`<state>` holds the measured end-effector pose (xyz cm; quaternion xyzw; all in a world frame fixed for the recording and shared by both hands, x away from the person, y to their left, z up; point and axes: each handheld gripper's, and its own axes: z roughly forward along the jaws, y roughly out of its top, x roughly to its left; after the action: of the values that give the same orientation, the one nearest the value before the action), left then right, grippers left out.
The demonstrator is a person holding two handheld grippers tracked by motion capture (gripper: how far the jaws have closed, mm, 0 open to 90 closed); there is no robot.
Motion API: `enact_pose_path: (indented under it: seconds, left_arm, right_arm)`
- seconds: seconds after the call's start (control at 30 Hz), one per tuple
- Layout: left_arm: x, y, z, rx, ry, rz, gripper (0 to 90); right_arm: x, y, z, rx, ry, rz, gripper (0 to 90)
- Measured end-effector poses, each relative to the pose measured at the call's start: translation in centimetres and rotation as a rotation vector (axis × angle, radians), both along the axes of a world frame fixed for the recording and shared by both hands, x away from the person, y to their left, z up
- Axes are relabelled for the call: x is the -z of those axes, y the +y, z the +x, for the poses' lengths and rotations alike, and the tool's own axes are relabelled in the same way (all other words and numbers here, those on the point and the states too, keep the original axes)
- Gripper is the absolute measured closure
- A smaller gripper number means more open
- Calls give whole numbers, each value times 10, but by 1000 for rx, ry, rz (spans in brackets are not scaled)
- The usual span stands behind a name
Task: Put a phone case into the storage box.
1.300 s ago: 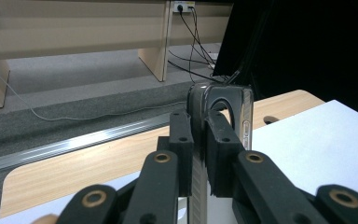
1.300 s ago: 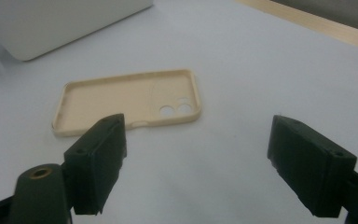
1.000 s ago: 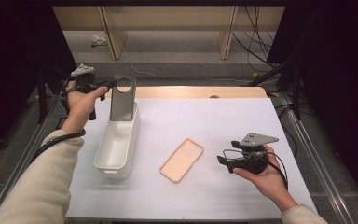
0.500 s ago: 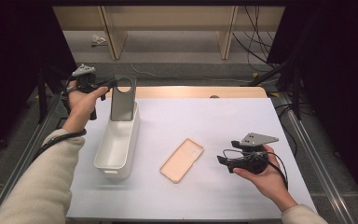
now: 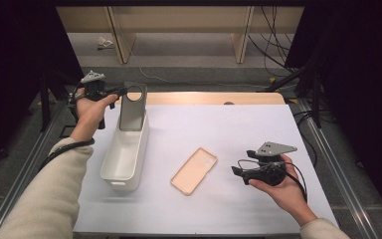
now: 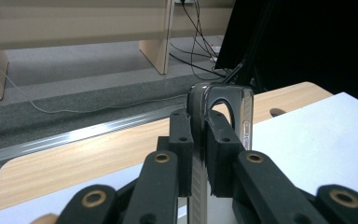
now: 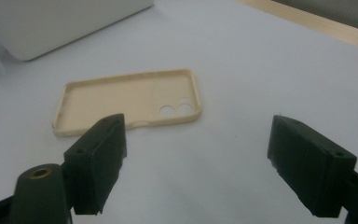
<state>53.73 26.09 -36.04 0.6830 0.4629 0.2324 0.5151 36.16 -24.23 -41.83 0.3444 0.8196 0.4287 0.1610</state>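
**Grey Case Held Over the Bin**

High view first: my left claw [image 5: 115, 92] is squeezed shut on a grey phone case [image 5: 132, 107]. I hold the case standing up tall, with its big round hole at the top. Its bottom end sits just inside the far end of the white bin [image 5: 124, 154]. The long side of the case points up and down, and the bin runs long toward me, so I think the case must go down and tip over to lie flat inside.

From the left claw view, my two black pads pinch the thin edge of the grey case [image 6: 200, 140] tight.

My right claw [image 5: 243, 173] is wide open and holds nothing. It rests low on the white surface [image 5: 258, 124]. A tan phone case [image 5: 194, 170] lies flat near it, just to its left, open side up. Its long side slants, with the camera holes at the far end. My right claw is the nearer one to it.

I can read no words or labels on anything.
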Motion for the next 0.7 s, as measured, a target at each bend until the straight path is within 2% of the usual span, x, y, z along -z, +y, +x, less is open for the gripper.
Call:
enact_pose_path:
  seconds: [0.7]
  left_arm:
    - [19,1,6,-12,38,0,817]
  right_arm:
    - [0,0,0,1,1,0,205]
